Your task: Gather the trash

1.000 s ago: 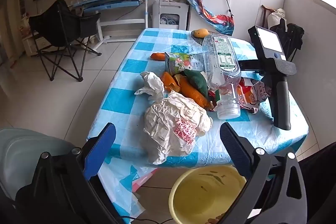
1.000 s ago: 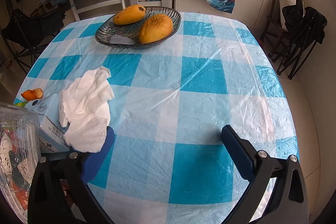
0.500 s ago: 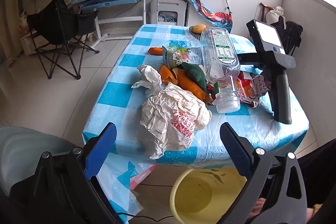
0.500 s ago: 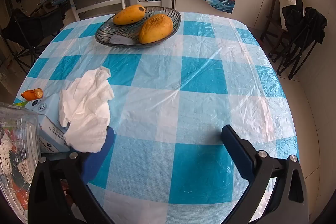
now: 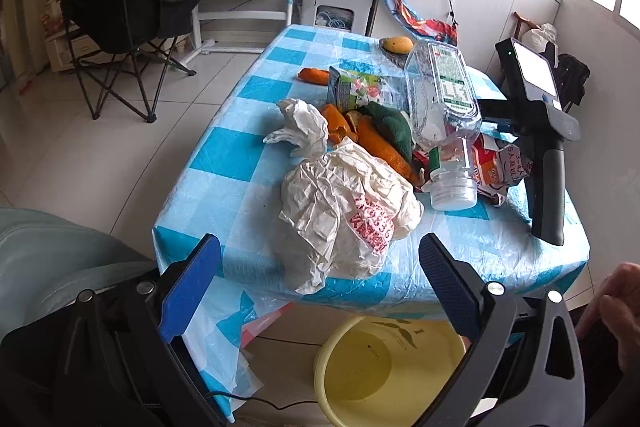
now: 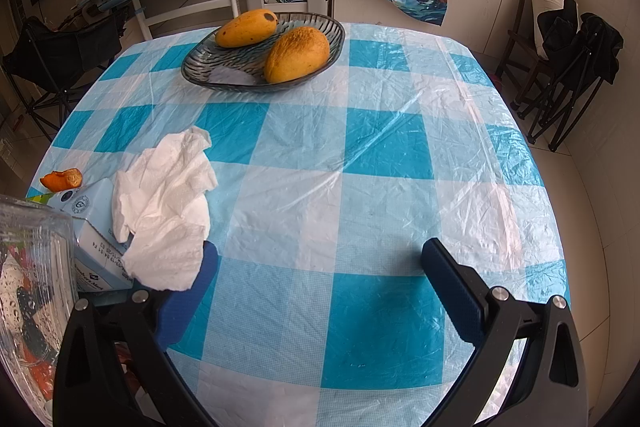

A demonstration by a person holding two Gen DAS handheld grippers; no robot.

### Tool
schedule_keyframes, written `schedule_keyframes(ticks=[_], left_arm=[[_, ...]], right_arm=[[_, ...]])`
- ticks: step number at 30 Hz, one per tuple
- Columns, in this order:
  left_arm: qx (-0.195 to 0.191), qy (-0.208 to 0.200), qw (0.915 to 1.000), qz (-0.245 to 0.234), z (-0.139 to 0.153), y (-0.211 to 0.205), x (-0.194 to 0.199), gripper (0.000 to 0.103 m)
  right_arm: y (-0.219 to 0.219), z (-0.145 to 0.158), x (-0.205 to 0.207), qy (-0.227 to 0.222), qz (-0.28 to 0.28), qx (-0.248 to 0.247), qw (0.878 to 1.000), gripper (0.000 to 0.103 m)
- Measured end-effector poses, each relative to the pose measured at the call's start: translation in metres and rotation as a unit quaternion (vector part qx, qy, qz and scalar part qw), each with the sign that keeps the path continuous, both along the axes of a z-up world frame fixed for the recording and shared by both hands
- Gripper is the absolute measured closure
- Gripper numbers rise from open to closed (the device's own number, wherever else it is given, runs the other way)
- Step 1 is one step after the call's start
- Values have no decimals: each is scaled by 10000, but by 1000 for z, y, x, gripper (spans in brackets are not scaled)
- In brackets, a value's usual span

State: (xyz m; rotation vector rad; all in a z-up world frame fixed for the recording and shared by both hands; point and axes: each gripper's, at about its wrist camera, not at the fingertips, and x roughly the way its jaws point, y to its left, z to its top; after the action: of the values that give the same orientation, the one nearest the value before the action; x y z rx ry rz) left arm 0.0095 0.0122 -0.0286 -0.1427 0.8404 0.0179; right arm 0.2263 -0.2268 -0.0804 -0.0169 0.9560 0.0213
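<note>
The left hand-held gripper [image 5: 318, 281] hangs off the near edge of the blue-and-white checked table [image 5: 224, 155], jaws spread wide and holding nothing. Below that edge sits the round yellow plastic bucket [image 5: 384, 375], and I see nothing in it. Straight ahead of the jaws, right at the table's near edge, lies the crumpled white plastic bag with red print [image 5: 344, 211], its long axis running roughly away from the gripper. This left one looks the nearer of the two, so my guess is the bag goes first. Behind the bag: a wad of white tissue [image 5: 304, 127], orange peel [image 5: 376, 143], then a clear plastic bottle [image 5: 444, 115] tipped cap-down. The right hand-held gripper [image 6: 320, 267] rests on the table beyond, also wide open and holding nothing, a second white tissue [image 6: 168, 211] draped over its left finger. Farthest from the bag, a dark glass dish [image 6: 200, 67] holds two yellow mangoes [image 6: 298, 53].
</note>
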Motion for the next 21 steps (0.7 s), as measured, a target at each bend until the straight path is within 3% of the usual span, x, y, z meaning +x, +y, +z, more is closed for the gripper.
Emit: schedule_keyframes(ticks=[4,12,21], left_arm=[[-44,6,10000,8,-1,-2,0,7],[400,195,9988,-181,-9,-16,-7,7],[884,59,9946,-538,-7,-34,-15,7]], right_arm=[[0,0,0,0,0,0,10000,5],[0,0,0,0,0,0,10000,5],[0,0,0,-1,0,0,10000,5]])
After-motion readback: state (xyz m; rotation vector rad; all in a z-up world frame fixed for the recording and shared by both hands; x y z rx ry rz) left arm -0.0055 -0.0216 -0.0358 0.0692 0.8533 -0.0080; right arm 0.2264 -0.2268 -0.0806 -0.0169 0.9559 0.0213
